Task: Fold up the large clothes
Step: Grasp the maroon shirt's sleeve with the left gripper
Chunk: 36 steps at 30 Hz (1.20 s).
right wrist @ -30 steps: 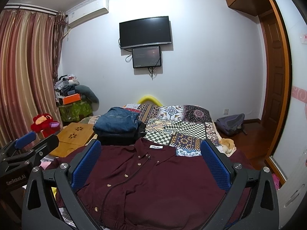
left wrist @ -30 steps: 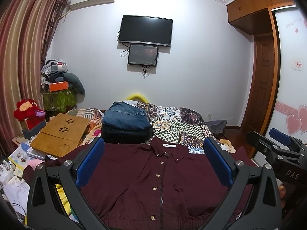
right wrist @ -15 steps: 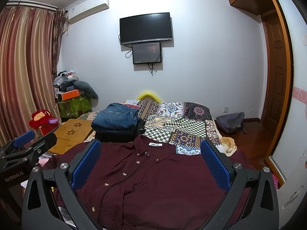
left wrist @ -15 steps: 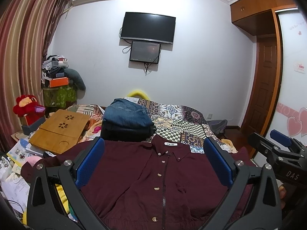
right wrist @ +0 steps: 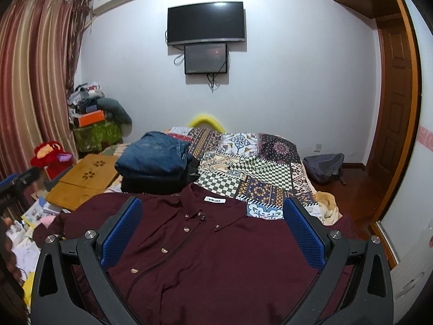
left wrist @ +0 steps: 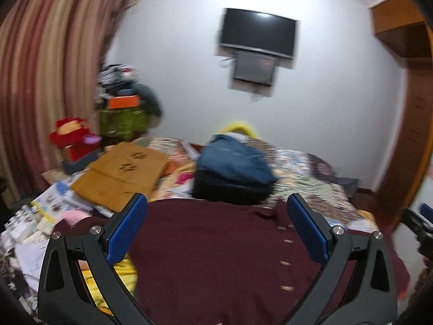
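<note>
A dark maroon button-up shirt [right wrist: 216, 252] lies spread flat, front up, on the near end of the bed, collar toward the far side. It also shows in the left wrist view [left wrist: 216, 249], which is blurred. My left gripper [left wrist: 216, 233] is open and empty, held above the shirt's left half. My right gripper [right wrist: 213, 233] is open and empty above the shirt's middle. The right gripper's tip shows at the right edge of the left wrist view [left wrist: 419, 222].
A stack of folded clothes, blue jeans on top [right wrist: 157, 159], sits beyond the collar. A patchwork bedspread [right wrist: 257, 168] covers the bed. A wooden lap desk [right wrist: 84, 181], papers and a red plush toy [right wrist: 51, 154] lie left. A backpack [right wrist: 324, 168] is on the floor right.
My left gripper has swung to the left, so its view is blurred and shows more of the curtain and lap desk. My right gripper has barely moved. Both stay open.
</note>
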Tool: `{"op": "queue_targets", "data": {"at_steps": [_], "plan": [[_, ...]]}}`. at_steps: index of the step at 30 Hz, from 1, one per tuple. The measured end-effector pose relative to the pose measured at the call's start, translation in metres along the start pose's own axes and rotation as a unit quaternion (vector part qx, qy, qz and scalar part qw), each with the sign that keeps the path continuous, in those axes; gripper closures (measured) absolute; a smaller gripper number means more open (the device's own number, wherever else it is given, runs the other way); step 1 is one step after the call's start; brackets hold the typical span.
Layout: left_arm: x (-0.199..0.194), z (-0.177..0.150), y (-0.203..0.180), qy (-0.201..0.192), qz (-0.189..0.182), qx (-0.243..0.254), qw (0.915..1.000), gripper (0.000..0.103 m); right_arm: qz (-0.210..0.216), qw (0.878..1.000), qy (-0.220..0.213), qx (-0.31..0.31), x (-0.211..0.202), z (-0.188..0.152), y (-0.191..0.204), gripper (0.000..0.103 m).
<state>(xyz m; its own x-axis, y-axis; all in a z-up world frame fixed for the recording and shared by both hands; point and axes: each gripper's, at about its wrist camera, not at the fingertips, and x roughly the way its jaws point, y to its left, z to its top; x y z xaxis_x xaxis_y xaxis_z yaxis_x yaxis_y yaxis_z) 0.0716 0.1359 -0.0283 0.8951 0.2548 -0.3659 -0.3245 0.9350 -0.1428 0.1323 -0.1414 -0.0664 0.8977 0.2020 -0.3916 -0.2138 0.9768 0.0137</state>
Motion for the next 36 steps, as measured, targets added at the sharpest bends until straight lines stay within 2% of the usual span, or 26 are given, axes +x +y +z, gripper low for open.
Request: {"op": "queue_targets", "data": {"at_steps": [3, 8, 12, 15, 18, 19, 22, 26, 28, 31, 36], "plan": [[0.021, 0.0, 0.035, 0.012, 0.043, -0.023, 0.9987, 0.0, -0.006, 1.0, 0.016, -0.004, 0.017, 0.001, 0.001, 0.0], [0.061, -0.014, 0.099, 0.052, 0.087, -0.08, 0.9916, 0.0, -0.013, 0.999, 0.052, -0.008, 0.046, -0.005, 0.004, 0.0], [0.1, -0.033, 0.147, 0.117, 0.115, -0.118, 0.9794, 0.0, -0.002, 0.995, 0.095, 0.007, 0.068, -0.01, 0.0, 0.0], [0.127, -0.057, 0.192, 0.175, 0.095, -0.188, 0.9618, 0.0, -0.004, 0.992, 0.122, 0.014, 0.081, -0.014, -0.003, 0.0], [0.151, -0.083, 0.23, 0.216, 0.059, -0.27, 0.9366, 0.0, -0.013, 0.99, 0.142, 0.015, 0.093, -0.016, -0.006, 0.0], [0.16, -0.095, 0.245, 0.228, 0.046, -0.304, 0.9237, 0.0, -0.018, 0.989, 0.149, 0.015, 0.096, -0.018, -0.007, 0.0], [0.18, -0.118, 0.27, 0.249, 0.026, -0.368, 0.8955, 0.001, -0.025, 0.985, 0.167, 0.017, 0.108, -0.02, -0.008, 0.0], [0.203, -0.133, 0.284, 0.262, 0.004, -0.413, 0.8722, 0.005, -0.031, 0.981, 0.189, 0.021, 0.124, -0.022, -0.008, 0.0], [0.217, -0.138, 0.292, 0.262, -0.015, -0.444, 0.8569, 0.005, -0.03, 0.98, 0.197, 0.022, 0.13, -0.024, -0.008, 0.0], [0.236, -0.14, 0.303, 0.254, -0.03, -0.47, 0.8445, 0.005, -0.033, 0.977, 0.209, 0.018, 0.138, -0.026, -0.007, 0.0], [0.274, -0.138, 0.312, 0.257, -0.029, -0.477, 0.8397, 0.006, -0.036, 0.976, 0.215, 0.013, 0.144, -0.027, -0.006, 0.0]]}}
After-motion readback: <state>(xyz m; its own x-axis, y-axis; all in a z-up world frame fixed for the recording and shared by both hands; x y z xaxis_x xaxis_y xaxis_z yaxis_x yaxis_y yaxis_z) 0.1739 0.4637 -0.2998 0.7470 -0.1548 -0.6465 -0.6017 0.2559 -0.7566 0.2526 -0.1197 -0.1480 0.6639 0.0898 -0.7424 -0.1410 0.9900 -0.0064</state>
